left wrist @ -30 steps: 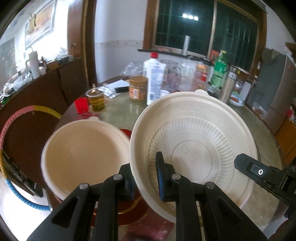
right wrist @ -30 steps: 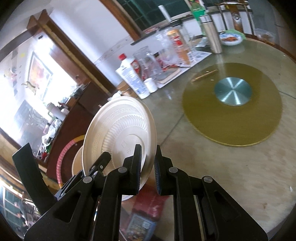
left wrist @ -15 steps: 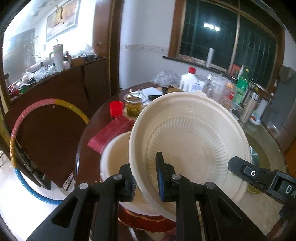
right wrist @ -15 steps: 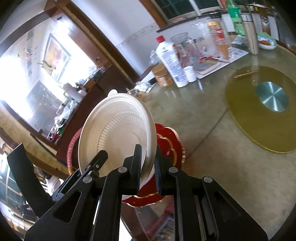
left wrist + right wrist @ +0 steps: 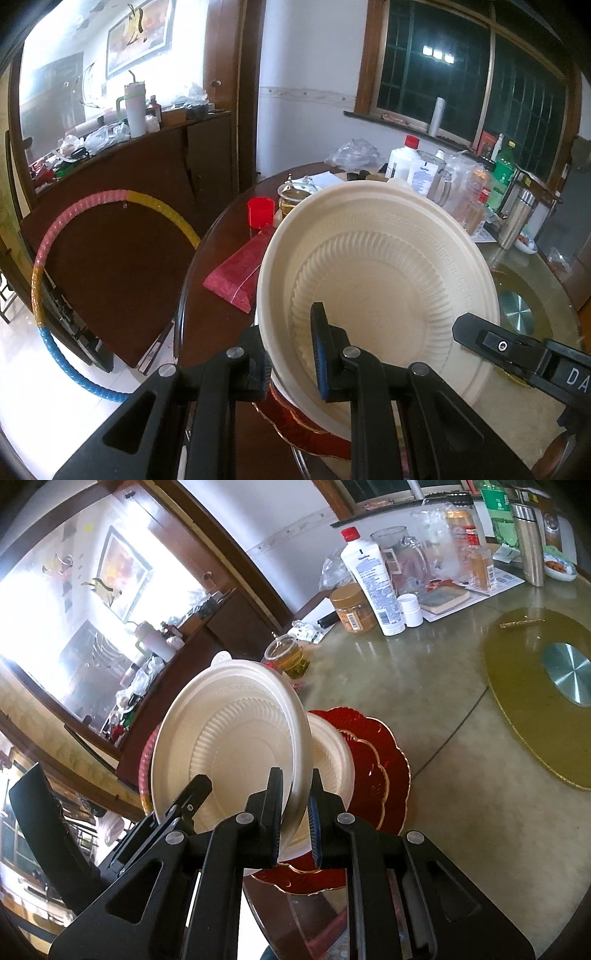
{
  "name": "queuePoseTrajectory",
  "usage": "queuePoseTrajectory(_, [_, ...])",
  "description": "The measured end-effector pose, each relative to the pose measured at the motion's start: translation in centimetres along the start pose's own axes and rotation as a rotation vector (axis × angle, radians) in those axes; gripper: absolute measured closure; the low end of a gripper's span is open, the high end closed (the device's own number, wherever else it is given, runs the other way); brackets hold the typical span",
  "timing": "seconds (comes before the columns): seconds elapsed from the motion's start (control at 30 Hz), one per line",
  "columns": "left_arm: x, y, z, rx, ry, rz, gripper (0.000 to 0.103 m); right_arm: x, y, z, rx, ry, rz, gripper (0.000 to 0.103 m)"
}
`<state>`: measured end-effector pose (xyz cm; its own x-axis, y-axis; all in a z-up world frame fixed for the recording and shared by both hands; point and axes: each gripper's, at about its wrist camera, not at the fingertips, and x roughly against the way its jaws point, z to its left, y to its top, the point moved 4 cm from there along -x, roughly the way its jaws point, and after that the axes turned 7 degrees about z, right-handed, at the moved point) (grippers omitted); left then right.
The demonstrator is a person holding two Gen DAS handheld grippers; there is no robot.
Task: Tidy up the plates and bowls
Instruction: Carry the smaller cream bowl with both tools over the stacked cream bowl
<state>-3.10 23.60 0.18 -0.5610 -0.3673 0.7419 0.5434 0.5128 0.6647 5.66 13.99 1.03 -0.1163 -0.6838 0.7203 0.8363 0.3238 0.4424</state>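
Your left gripper [image 5: 291, 350] is pinched on the near rim of the cream bowl [image 5: 380, 280], one finger behind the rim and the blue-padded one against the ribbed underside. Your right gripper [image 5: 295, 808] clamps the same rim further round, so the bowl hangs between both hands, tipped up on edge with its base facing the cameras. Holding it at two rim points keeps a light, wide, flexible piece from swinging, and the tilt lets you see what lies beneath it.

Directly under the held bowl sits a second cream bowl [image 5: 328, 749], resting on the red scalloped plates [image 5: 376, 764] with gold edging, near the desk [image 5: 461, 775] edge. That reads as the stack you are building: plates at the bottom, bowls nested on top. The held bowl looks just above and slightly left of the lower one; whether the two rims already touch I cannot tell, since the upper bowl hides the contact.

Further out, a red packet [image 5: 240, 269], a red cup [image 5: 260, 212] and a glass of amber liquid [image 5: 290, 657] stand clear of the stack. To nest it, you would likely need to level it, mouth up, over the lower bowl before letting go.
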Motion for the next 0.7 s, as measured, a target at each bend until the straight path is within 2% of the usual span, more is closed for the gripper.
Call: queuePoseTrajectory(0.7, [-0.9,-0.4,1.3,0.019,-0.016,0.045,0.086,-1.2,-0.1,0.3,0.005,-0.014,0.037,0.091])
